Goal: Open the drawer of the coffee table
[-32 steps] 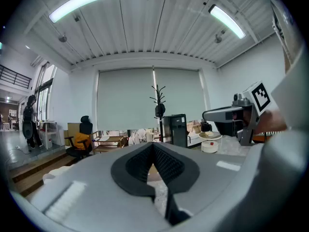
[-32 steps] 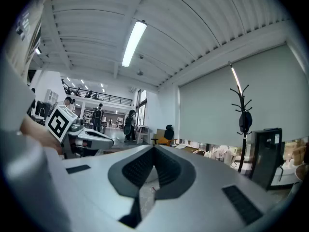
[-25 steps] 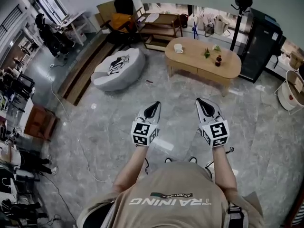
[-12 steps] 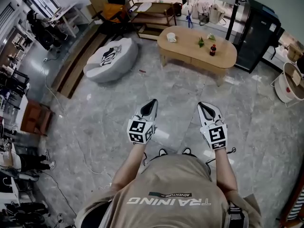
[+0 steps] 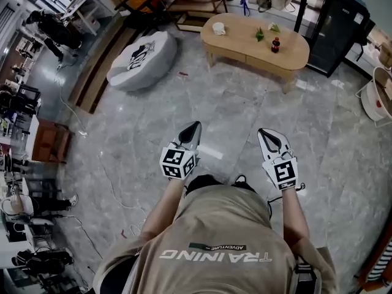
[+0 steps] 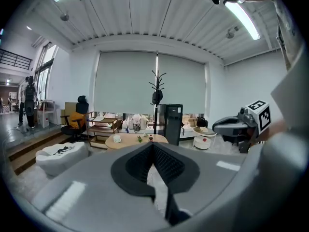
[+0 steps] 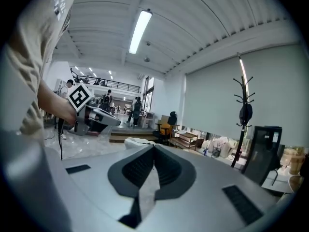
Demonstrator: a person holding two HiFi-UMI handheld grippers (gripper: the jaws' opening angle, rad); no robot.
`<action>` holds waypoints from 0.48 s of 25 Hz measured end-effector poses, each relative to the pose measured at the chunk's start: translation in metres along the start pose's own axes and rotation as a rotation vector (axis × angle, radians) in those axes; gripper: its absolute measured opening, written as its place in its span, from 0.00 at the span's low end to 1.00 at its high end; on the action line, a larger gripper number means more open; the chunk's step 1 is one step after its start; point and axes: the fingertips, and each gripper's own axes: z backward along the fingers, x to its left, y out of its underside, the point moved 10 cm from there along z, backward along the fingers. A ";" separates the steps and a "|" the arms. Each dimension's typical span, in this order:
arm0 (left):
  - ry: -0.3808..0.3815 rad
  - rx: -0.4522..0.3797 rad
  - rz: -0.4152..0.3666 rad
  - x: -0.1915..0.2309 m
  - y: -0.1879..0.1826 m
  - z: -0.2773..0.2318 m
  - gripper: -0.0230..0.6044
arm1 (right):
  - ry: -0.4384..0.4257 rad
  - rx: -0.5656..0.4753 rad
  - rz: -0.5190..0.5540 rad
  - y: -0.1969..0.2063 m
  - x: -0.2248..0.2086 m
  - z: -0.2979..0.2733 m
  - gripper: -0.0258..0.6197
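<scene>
While the desk [image 5: 257,41] stands well apart across the floor [image 5: 239,112], its drawer [image 5: 264,62] looks unopened; the left tongs [image 5: 191,129] and right tongs [image 5: 264,133] are pinched together, empty.

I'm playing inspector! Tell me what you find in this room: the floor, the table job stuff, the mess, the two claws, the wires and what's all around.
Surface: shiny grey marble floor.
Job's things: oval wooden coffee table, far ahead; its drawer looks shut, but it is too small to be sure.
Clutter: white cup, dark bottle and small green items on the table top.
Grippers: left gripper and right gripper are both shut and empty, over the floor, far from the table.
Cables: thin pale cable on the floor at left.
Surroundings: white beanbag, black cabinet, wooden shelf unit, a person standing far off.
</scene>
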 end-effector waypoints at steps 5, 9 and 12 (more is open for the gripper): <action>0.064 0.029 -0.014 -0.015 -0.002 -0.018 0.05 | 0.032 0.020 -0.108 0.014 -0.011 0.000 0.05; 0.105 0.056 -0.019 -0.003 0.006 -0.034 0.05 | 0.049 0.065 -0.100 0.026 -0.014 -0.007 0.05; 0.104 0.049 0.002 0.014 0.016 -0.049 0.05 | 0.053 0.104 -0.074 0.039 -0.016 -0.016 0.05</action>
